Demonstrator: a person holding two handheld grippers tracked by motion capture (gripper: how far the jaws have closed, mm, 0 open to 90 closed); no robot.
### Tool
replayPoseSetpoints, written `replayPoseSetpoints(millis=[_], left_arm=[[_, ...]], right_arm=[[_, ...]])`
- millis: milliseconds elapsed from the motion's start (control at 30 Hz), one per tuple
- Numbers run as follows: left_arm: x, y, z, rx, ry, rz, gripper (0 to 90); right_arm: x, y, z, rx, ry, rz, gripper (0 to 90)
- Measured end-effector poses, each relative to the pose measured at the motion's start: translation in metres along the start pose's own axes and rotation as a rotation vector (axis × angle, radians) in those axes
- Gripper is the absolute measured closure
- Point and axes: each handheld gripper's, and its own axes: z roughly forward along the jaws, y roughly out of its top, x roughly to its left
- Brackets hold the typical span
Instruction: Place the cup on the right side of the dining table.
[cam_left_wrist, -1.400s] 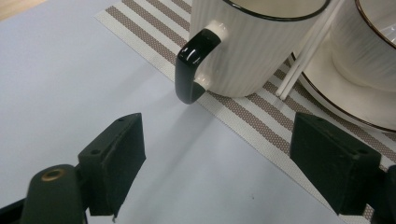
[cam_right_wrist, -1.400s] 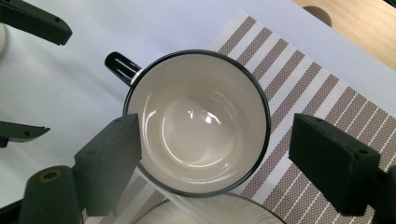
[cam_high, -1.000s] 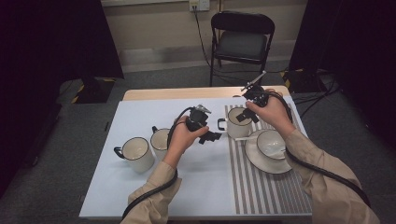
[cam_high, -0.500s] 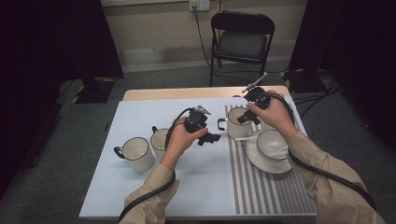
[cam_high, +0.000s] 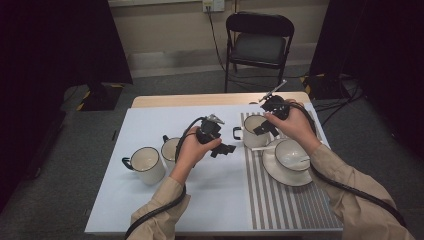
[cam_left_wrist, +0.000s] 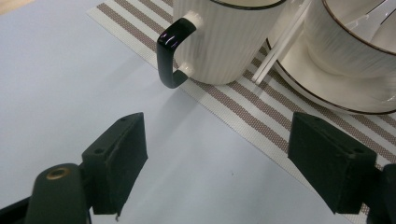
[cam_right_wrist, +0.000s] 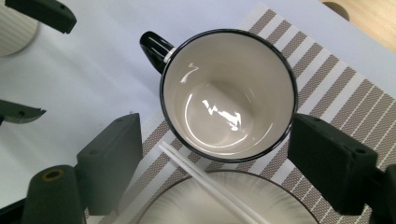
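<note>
Overhead, we see little changed from before: the right gripper (cam_high: 264, 127) still hovers over the mug (cam_high: 252, 133) on the striped placemat (cam_high: 285, 200). In our left gripper (cam_left_wrist: 217, 163) view, jaws gape wide, empty; the mug's rim is cropped. Our right view shows wide jaws straddling it, untouching.

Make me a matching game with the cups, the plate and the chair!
Things:
1. white ribbed mug with black handle
2. white bowl-shaped cup
3. two cream mugs with dark rims
4. black folding chair

Places:
A. on the white saucer
B. on the floor behind the table
C. left, on the pale blue cloth
D. on the striped placemat, under the right gripper

Pairs: 1-D, 2-A, 3-C, 4-B
</note>
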Motion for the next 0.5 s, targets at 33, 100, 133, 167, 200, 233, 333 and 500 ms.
replayPoseSetpoints(millis=[33, 100, 133, 167, 200, 233, 333, 500], left_arm=[[0.0002, -0.0003, -0.0005, 0.002, -0.001, 0.001, 19.4], [0.0012, -0.0011, -0.0014, 0.003, 0.001, 0.001, 19.4], [0.0012, -0.0017, -0.0017, 0.004, 0.006, -0.001, 19.4], [0.0012, -0.0022, -0.002, 0.004, 0.006, -0.004, 19.4], [0.0015, -0.0027, -0.0027, 0.012, 0.003, 0.0, 19.4], [0.0015, -0.0033, -0.0026, 0.011, 0.001, 0.002, 19.4], [0.0002, -0.0055, -0.0023, 0.011, -0.002, 0.001, 19.4], [-0.0029, -0.009, -0.0017, 0.007, -0.003, -0.006, 19.4]], right_arm=[[0.0008, -0.0003, 0.0002, 0.002, 0.004, -0.002, 17.2], [0.0031, -0.0008, 0.0006, 0.007, 0.003, -0.01, 16.9], [0.0042, -0.0011, 0.0007, 0.006, 0.003, -0.013, 16.6], [0.0051, -0.0013, 0.0006, 0.003, 0.001, -0.017, 16.6], [0.0059, -0.0016, 0.0005, 0.002, 0.007, -0.018, 16.6], [0.0062, -0.0021, 0.0005, 0.002, 0.011, -0.022, 16.6], [0.0075, -0.004, 0.0005, 0.0, 0.011, -0.022, 16.6], [0.0096, -0.008, -0.0005, -0.003, 0.013, -0.024, 16.4]])
